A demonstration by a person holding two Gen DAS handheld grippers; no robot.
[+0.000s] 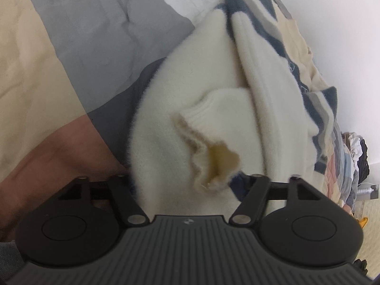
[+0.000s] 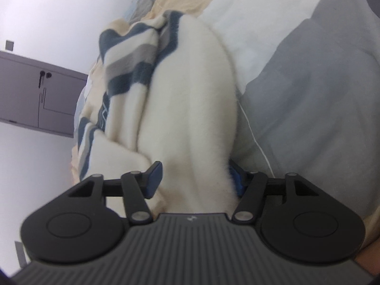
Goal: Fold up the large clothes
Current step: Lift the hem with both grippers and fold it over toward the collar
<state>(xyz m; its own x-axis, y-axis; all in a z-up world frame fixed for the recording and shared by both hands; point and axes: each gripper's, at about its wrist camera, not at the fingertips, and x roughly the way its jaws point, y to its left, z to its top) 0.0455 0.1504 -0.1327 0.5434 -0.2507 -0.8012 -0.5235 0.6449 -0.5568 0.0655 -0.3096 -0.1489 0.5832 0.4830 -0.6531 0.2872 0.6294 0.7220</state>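
A fluffy cream fleece garment with navy and grey stripes point(image 1: 190, 109) is bunched up and lifted over a bed covered by a quilt of beige, grey, white and brown blocks point(image 1: 78, 47). In the left wrist view the fabric fills the space in front of the left claw point(image 1: 190, 185); a ribbed cuff opening point(image 1: 209, 156) with a yellowish inside hangs just above it, and the cloth hides both fingertips, so whether this claw is clamped or apart cannot be told. In the right wrist view the right claw point(image 2: 196, 180) has its two blue-padded fingers point(image 2: 154, 178) on either side of a thick cream fold of the same garment point(image 2: 190, 99) — the fleece runs between them and both pads press against it, so the claw is gripping the cloth. The striped part point(image 2: 133, 68) lies bundled to the left of that fold, above the quilt point(image 2: 308, 83). Behind, a white wall point(image 2: 47, 11) carries a grey cabinet point(image 2: 35, 99), and in the left view a pile of mixed clothing point(image 1: 356, 156) sits at the far right edge.
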